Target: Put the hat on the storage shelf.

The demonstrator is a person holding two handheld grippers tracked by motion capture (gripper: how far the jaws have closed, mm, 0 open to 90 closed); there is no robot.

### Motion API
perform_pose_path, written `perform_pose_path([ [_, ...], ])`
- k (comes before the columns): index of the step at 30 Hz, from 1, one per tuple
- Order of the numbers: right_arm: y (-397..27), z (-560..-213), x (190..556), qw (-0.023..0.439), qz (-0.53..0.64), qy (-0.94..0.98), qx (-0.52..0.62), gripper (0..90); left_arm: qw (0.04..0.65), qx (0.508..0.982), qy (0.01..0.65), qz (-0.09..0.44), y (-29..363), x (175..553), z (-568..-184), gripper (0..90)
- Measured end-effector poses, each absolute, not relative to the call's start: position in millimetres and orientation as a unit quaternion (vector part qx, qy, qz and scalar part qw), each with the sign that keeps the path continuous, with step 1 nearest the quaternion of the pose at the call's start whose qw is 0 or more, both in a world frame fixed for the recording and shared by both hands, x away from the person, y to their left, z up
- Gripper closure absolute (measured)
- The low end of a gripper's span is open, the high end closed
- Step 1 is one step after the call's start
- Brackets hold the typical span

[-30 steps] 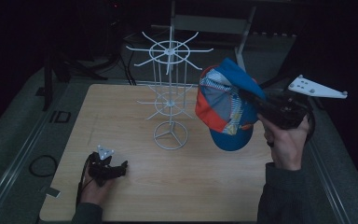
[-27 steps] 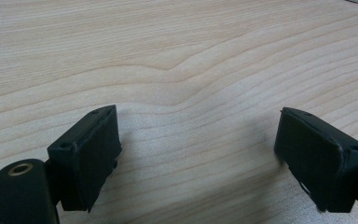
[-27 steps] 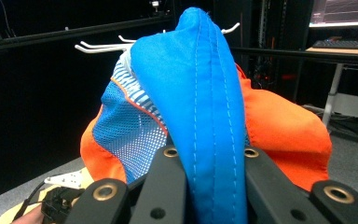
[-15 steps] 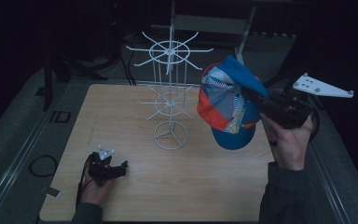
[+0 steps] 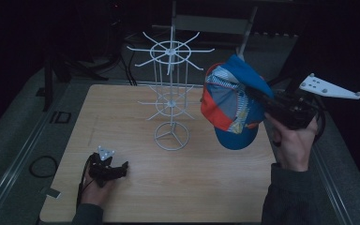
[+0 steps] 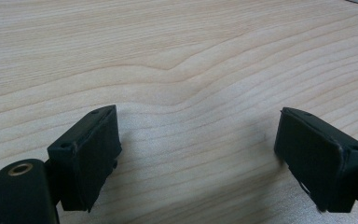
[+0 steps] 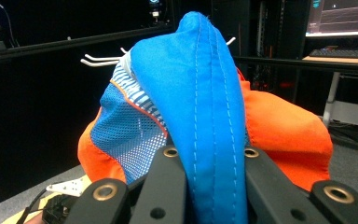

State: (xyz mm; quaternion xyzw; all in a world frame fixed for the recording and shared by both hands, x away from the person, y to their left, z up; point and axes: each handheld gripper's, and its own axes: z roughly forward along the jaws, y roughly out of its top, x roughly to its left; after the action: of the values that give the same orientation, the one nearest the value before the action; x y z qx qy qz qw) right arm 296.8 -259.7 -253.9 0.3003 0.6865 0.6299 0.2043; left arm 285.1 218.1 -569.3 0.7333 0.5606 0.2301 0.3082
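Stitched cloth cap [image 7: 205,93] with mesh panel; matt wood-grain table [image 6: 177,46]; white wire rack [image 5: 171,93]

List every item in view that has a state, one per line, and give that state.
Cap: lifted off the table, pinched by the right tool, hanging beside the rack.
Right tool: shut on the cap's blue fabric, held up in the air.
Left tool: open, nothing between its jaws, low over the table near the front left.
Wire rack: upright on the table, hooks bare.
Table: carries the rack.
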Motion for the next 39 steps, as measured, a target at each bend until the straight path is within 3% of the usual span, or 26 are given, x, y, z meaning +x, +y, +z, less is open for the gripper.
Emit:
perform_pose_path([
  [21, -258, -234, 294, 0.175, 0.663, 0.676, 0.269, 87.6, 0.308, 0.733, 0.561, 0.230, 218, 285, -569, 14.5],
  [39, -223, -221, 303, 0.169, 0.663, 0.687, 0.245, 87.6, 0.308, 0.734, 0.561, 0.229, 218, 285, -569, 14.6],
])
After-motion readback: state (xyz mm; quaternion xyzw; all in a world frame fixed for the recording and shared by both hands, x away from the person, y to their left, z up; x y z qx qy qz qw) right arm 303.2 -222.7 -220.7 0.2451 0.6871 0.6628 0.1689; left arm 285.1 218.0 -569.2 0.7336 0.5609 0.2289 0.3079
